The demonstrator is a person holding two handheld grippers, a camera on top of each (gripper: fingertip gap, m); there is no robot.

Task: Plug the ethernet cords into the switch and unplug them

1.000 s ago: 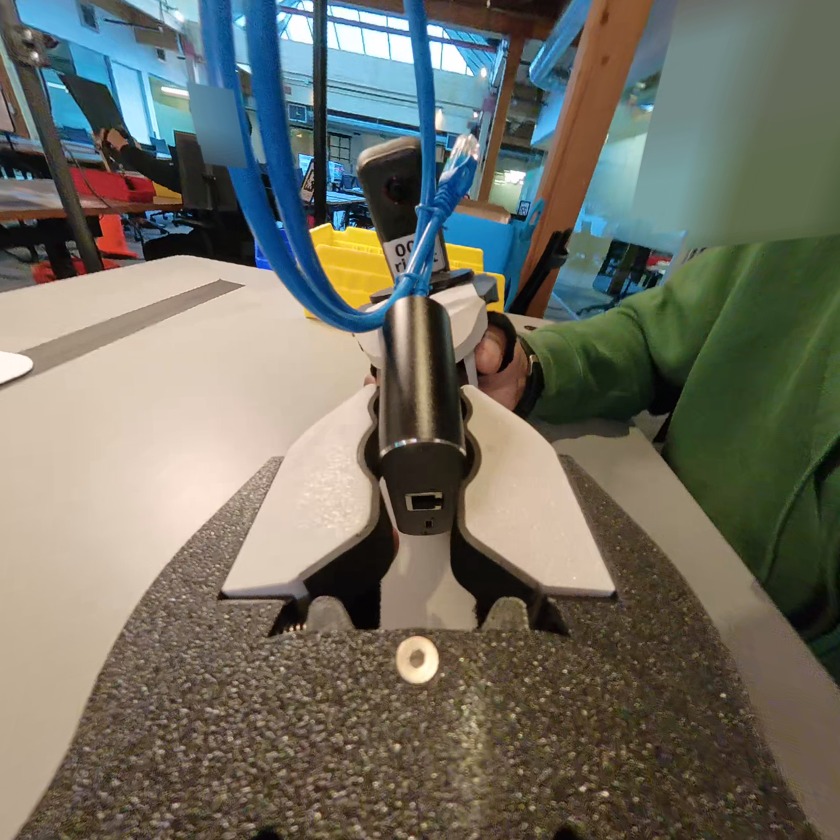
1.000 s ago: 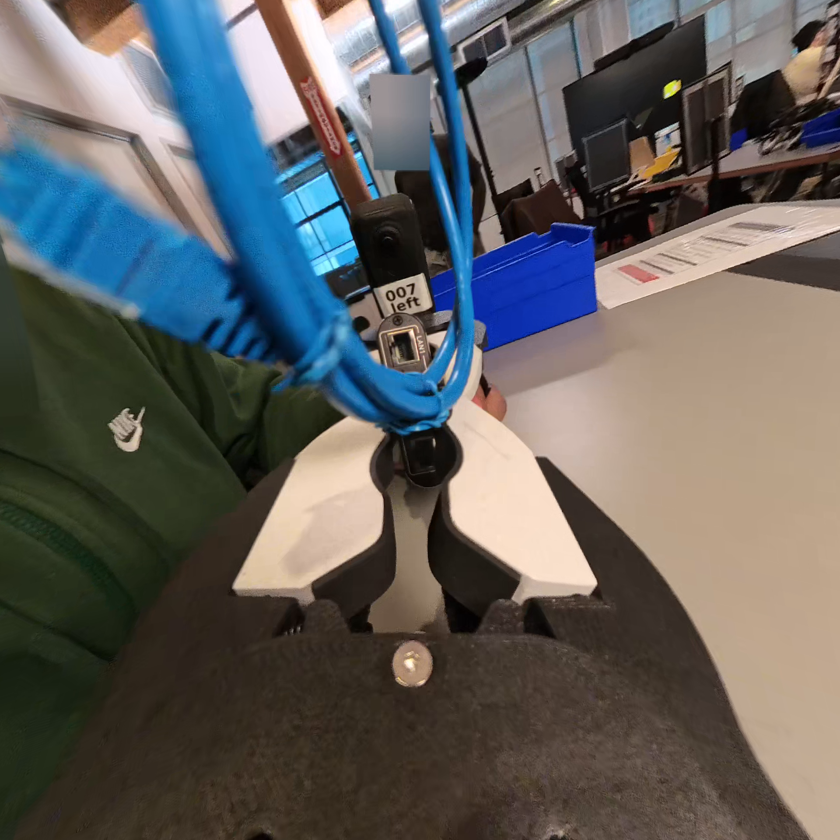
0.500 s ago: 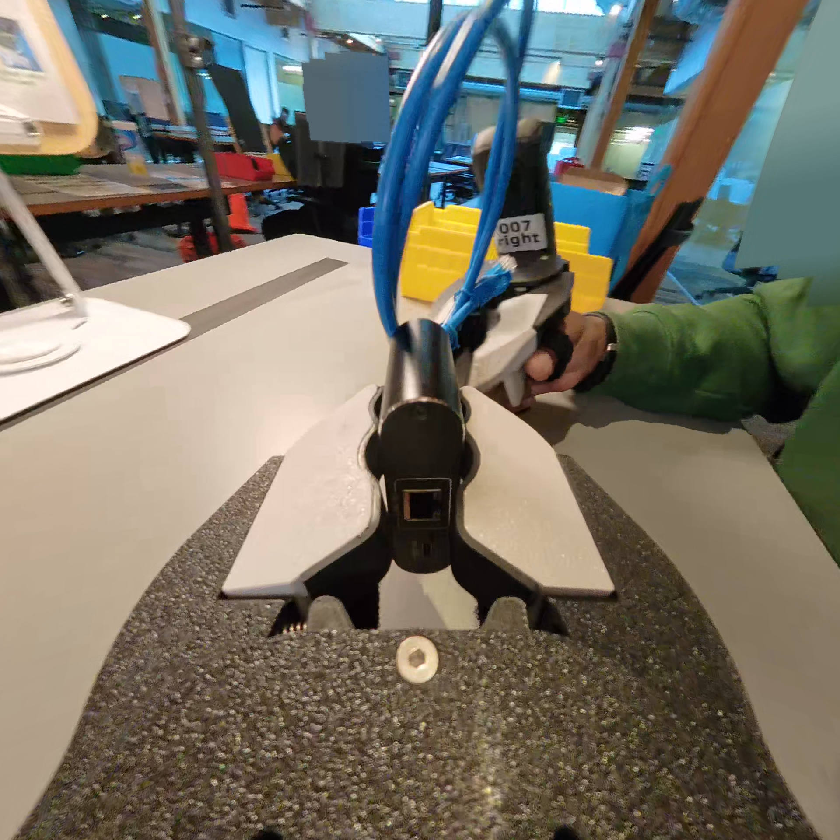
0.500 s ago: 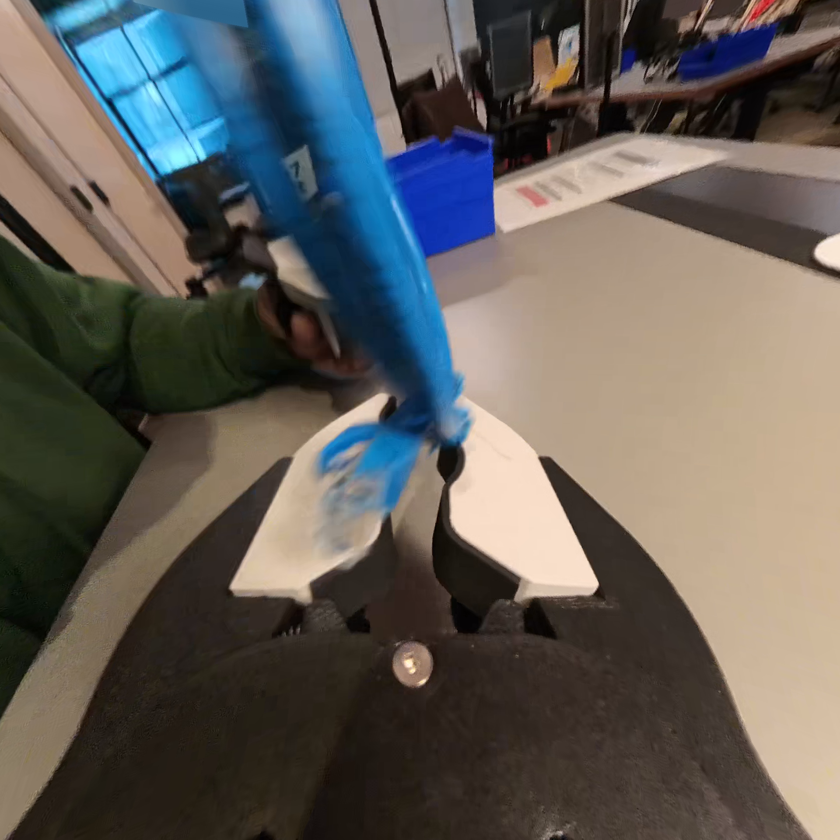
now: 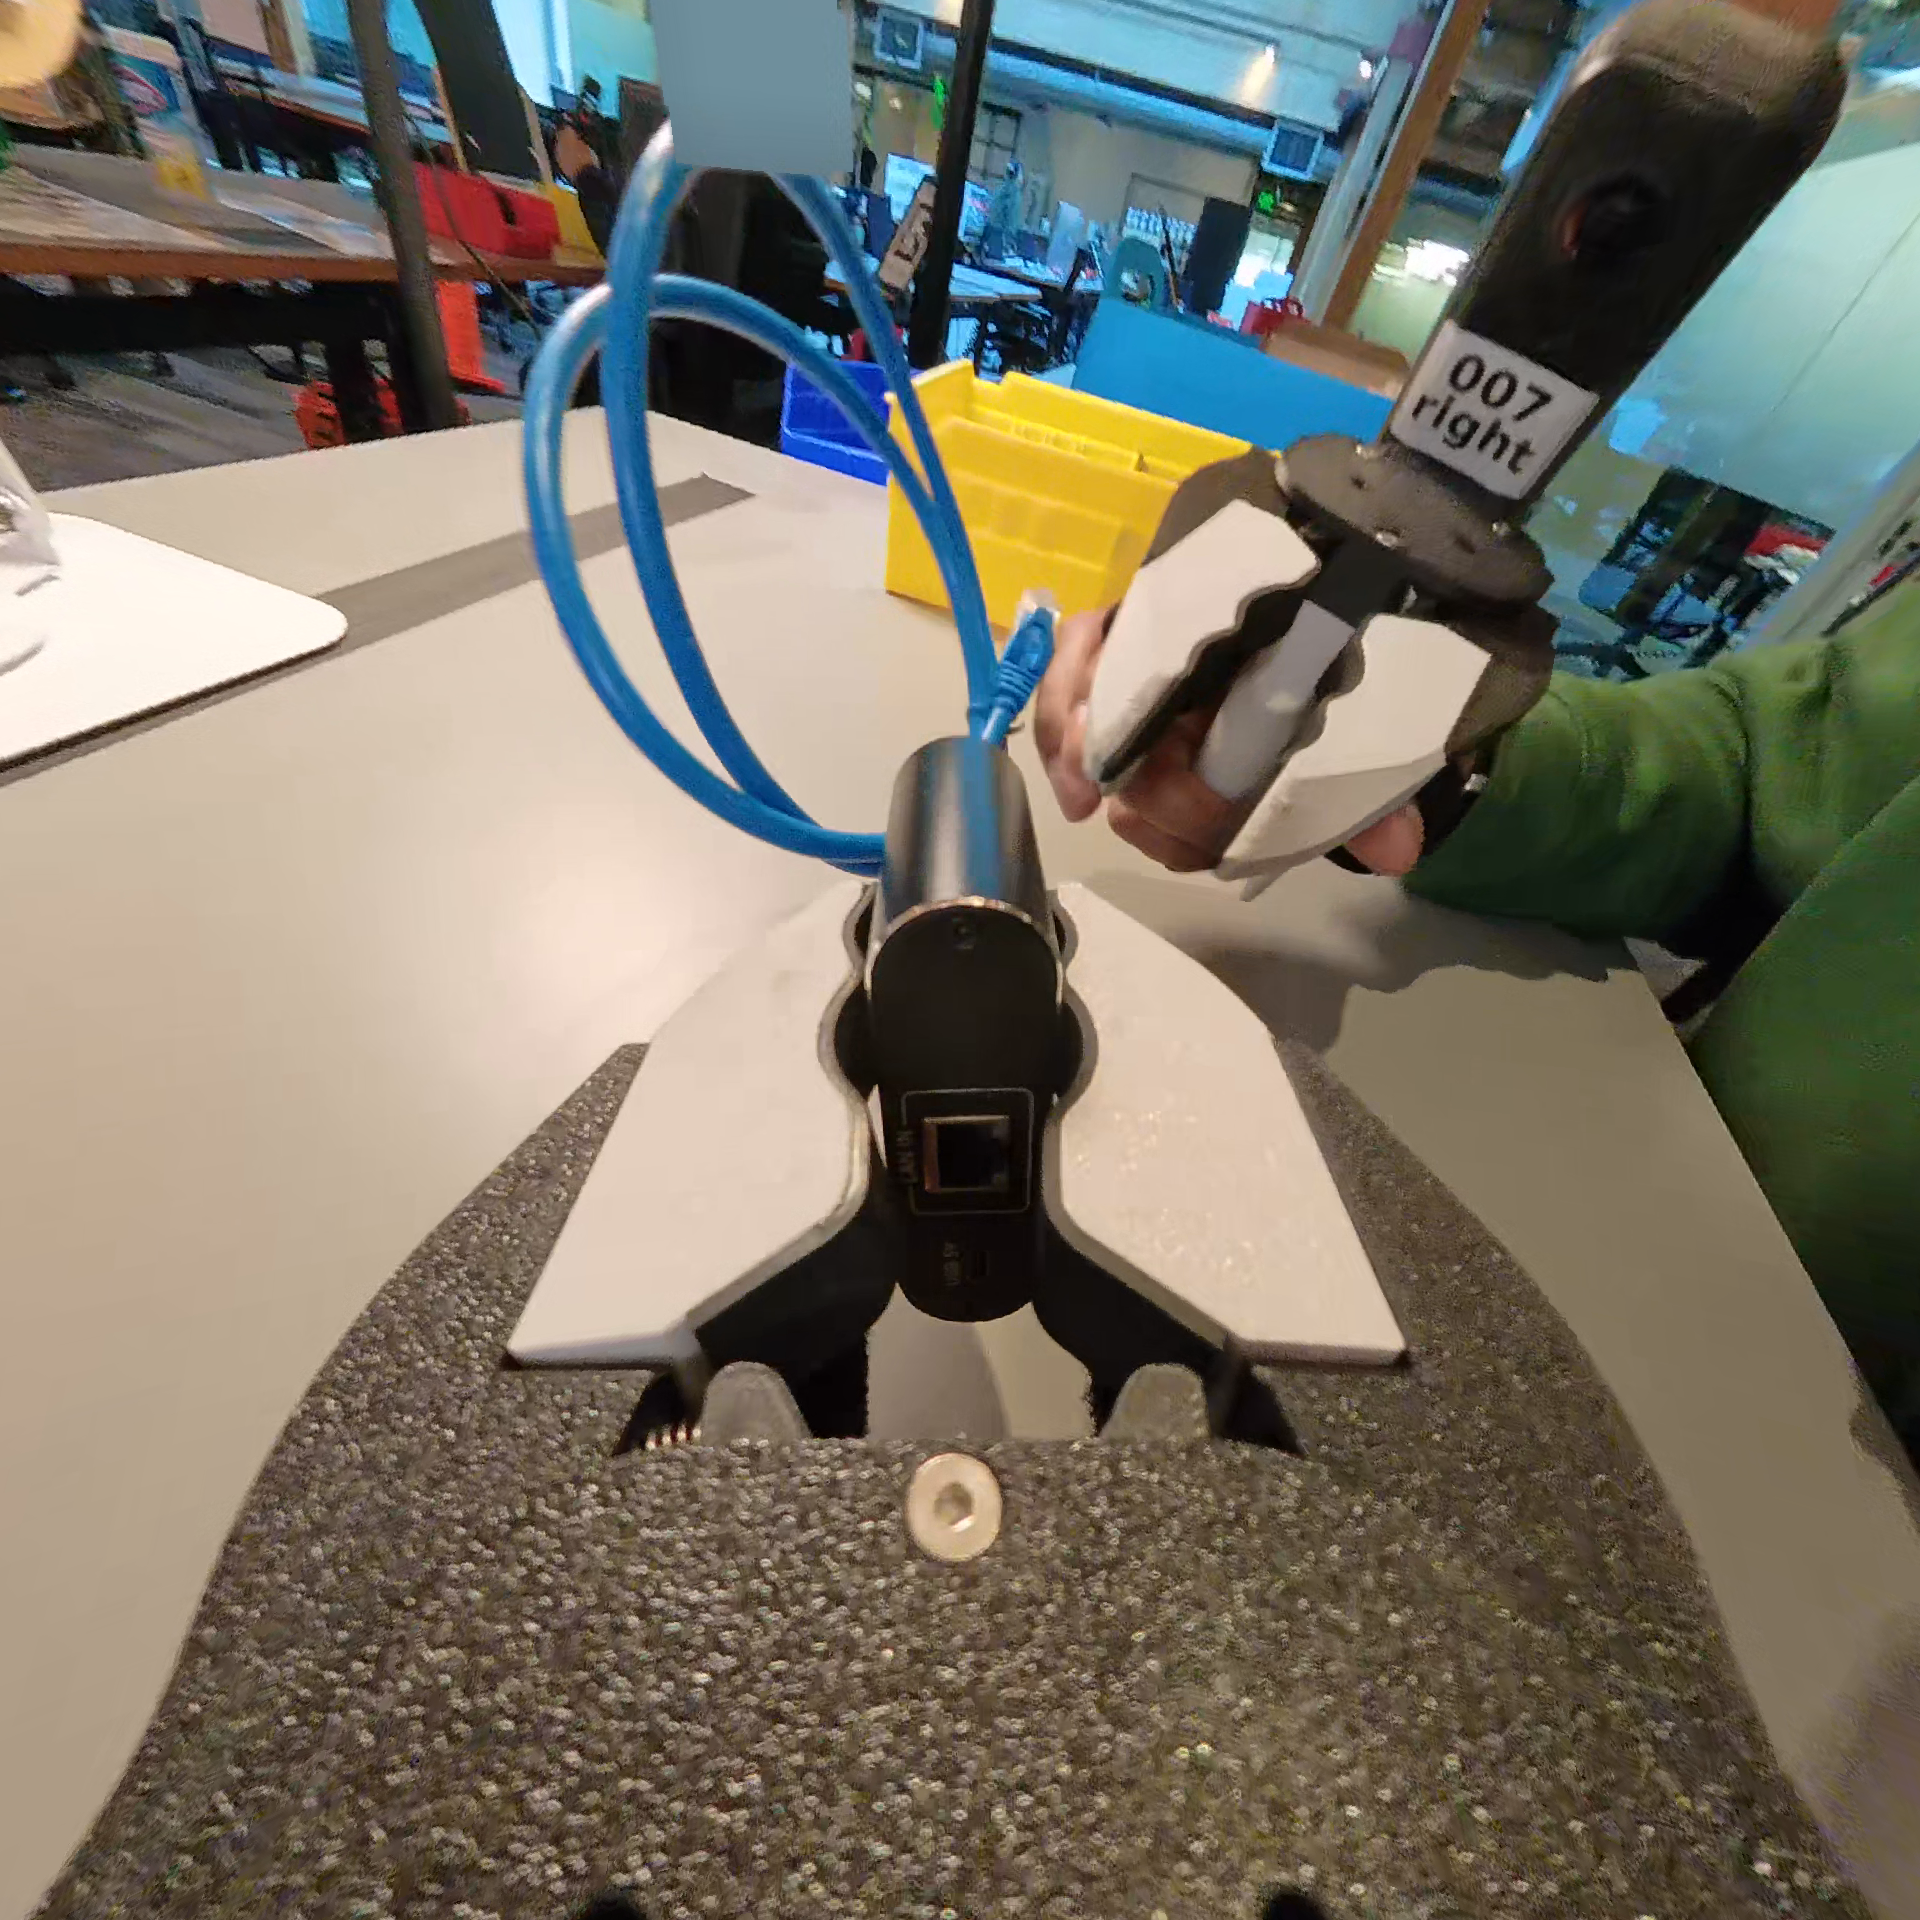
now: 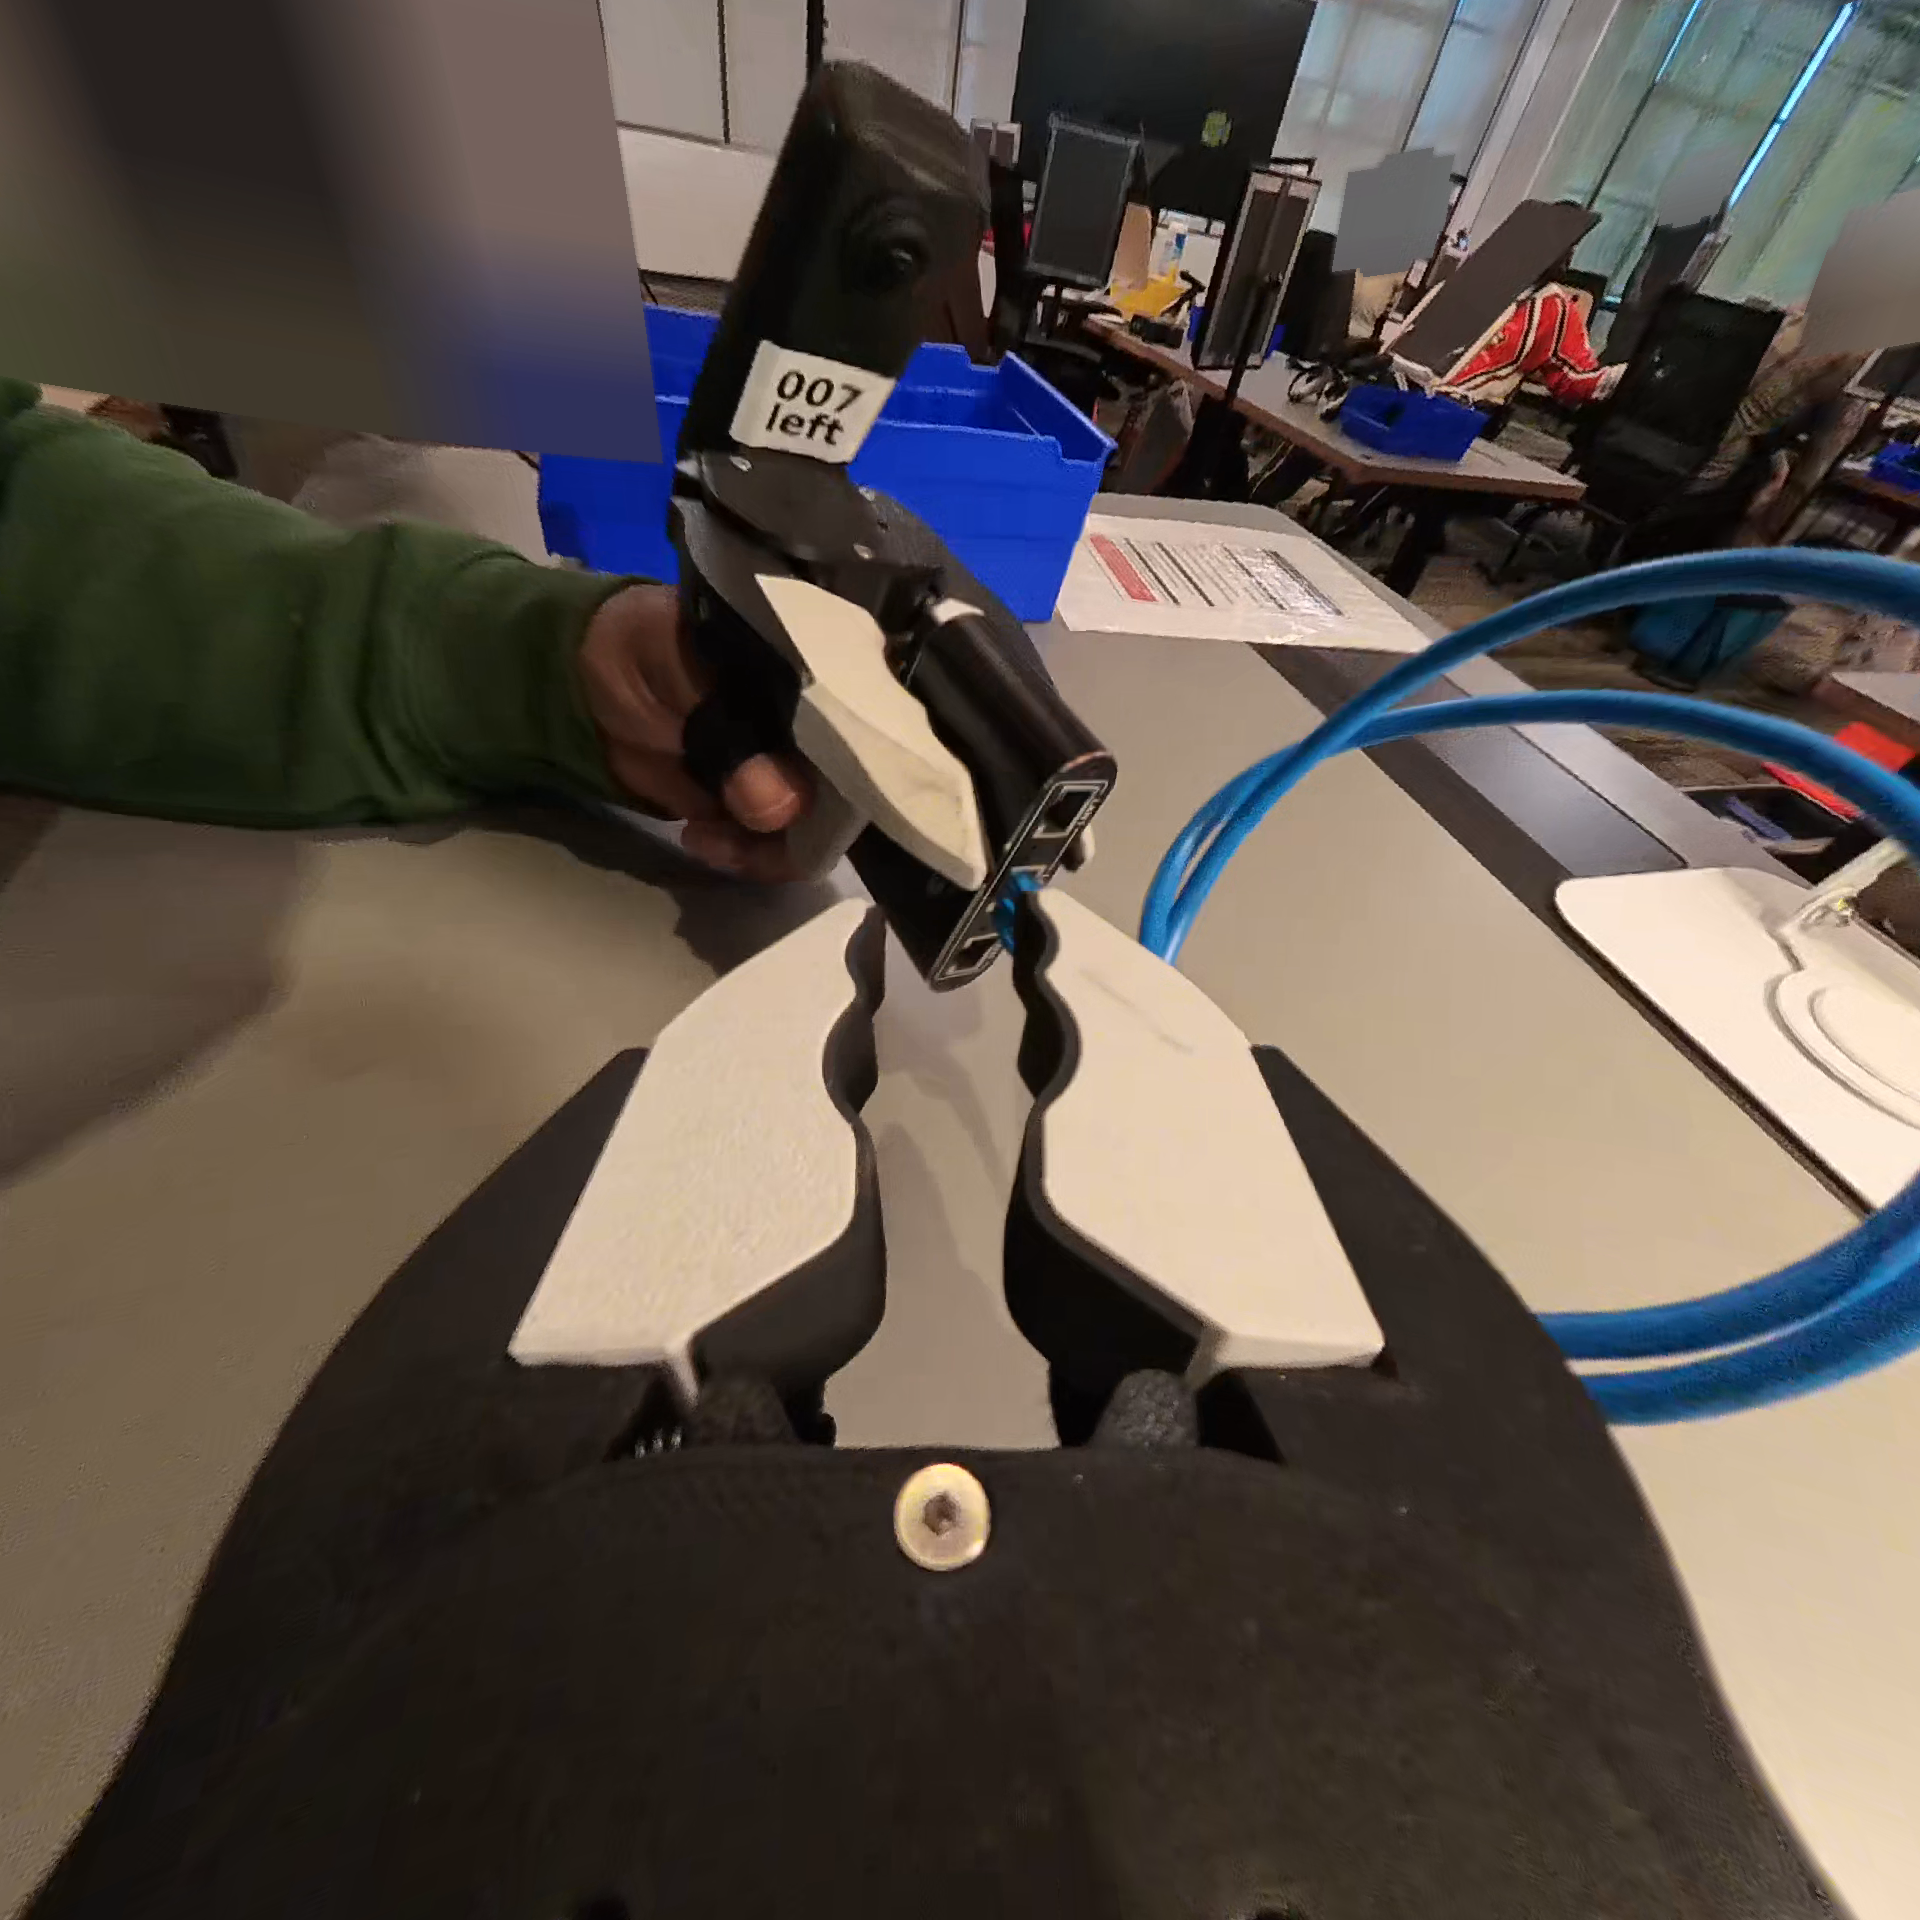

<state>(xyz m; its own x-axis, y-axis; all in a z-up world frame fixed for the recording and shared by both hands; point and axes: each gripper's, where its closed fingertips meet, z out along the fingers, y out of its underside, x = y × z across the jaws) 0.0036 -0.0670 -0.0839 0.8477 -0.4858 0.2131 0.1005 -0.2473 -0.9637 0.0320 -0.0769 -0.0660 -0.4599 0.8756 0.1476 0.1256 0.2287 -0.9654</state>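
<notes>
The left tongs (image 5: 961, 935) were clamped on the black switch (image 5: 966, 1081), held above the grey tabletop (image 5: 312, 987). One end of the blue ethernet cord (image 5: 665, 623) was seated in the switch's far face; its other plug (image 5: 1023, 649) hung free, so one insertion appeared complete, and the second insertion and all unplugging remained. The right tongs (image 6: 945, 935) stood partly open and empty, with the switch's ported end just beyond their tips.

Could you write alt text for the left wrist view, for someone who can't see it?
The left gripper clamps a black switch above a grey table, a looped blue ethernet cord at its far end. Beyond, a green-sleeved hand holds the open, empty right gripper.
</notes>
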